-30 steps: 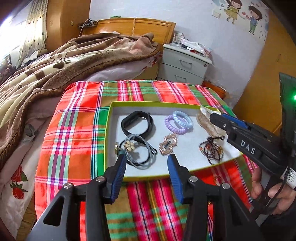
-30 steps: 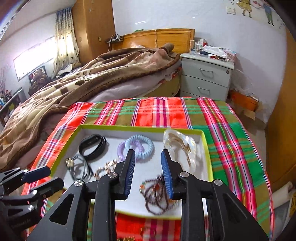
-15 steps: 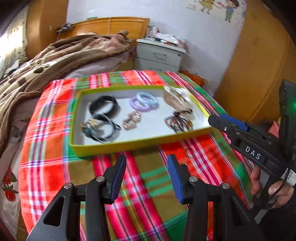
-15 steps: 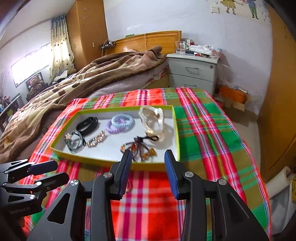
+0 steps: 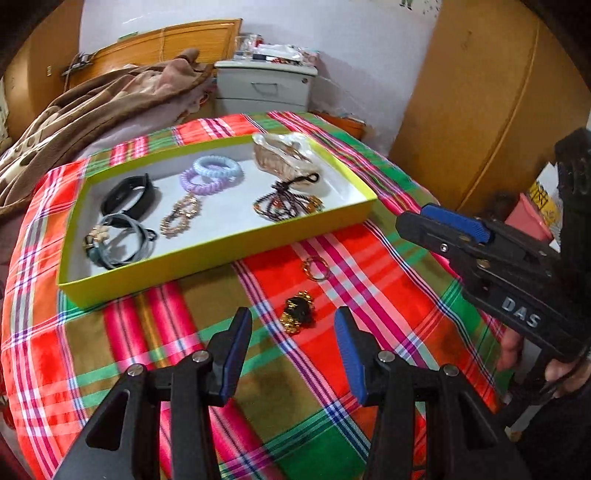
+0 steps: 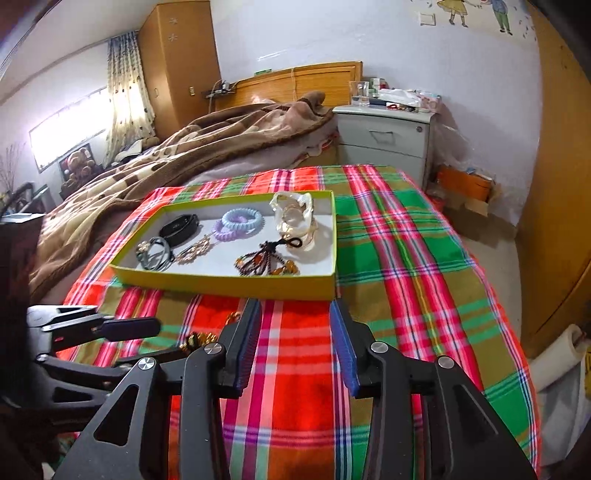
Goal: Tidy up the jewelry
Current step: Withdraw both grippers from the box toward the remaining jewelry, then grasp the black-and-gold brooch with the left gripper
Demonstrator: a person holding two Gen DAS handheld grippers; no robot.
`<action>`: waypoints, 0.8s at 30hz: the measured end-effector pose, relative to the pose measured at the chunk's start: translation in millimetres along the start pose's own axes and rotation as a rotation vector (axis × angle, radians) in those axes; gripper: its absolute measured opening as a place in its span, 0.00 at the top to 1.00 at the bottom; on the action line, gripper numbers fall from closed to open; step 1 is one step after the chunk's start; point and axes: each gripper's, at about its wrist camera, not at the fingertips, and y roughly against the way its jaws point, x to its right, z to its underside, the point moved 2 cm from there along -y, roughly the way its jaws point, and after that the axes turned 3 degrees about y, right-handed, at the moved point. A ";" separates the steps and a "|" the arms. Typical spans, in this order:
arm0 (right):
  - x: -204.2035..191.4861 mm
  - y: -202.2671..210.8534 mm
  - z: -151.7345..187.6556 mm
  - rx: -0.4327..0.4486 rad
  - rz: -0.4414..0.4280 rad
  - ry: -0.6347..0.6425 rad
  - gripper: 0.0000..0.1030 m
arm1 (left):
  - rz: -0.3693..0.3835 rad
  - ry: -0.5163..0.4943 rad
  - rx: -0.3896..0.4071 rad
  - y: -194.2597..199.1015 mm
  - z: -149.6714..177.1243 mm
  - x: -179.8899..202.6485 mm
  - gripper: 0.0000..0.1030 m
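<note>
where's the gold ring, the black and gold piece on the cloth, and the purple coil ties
gold ring (image 5: 315, 268), left wrist view, on its hoop
black and gold piece (image 5: 298, 312), left wrist view, on its black middle
purple coil ties (image 5: 212, 176), left wrist view, where both coils overlap

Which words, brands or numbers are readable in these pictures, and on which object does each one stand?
"DAS": white letters on the side of the right gripper, left wrist view.
Yellow pack behind that gripper: print too blurred to read.
Wall cartoon: figures only, no readable words.
</note>
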 end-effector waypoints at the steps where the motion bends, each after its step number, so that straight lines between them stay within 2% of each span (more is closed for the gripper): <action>1: 1.3 1.1 1.2 -0.001 -0.002 -0.006 0.60 | 0.002 -0.008 -0.007 -2.1 0.2 1.8 0.53; 9: 12.9 7.4 5.8 0.003 0.015 -0.037 0.60 | -0.038 -0.052 -0.048 -21.8 -0.8 9.5 0.53; 19: 14.4 5.6 4.6 0.001 0.009 -0.034 0.60 | -0.113 -0.082 -0.042 -25.9 -2.9 15.0 0.53; 20: 14.4 4.9 4.9 -0.002 0.010 -0.035 0.60 | -0.118 -0.084 -0.041 -25.8 -2.6 15.4 0.54; 24: 14.9 3.5 5.0 -0.006 0.010 -0.036 0.60 | -0.140 -0.077 -0.033 -25.8 -4.1 12.3 0.69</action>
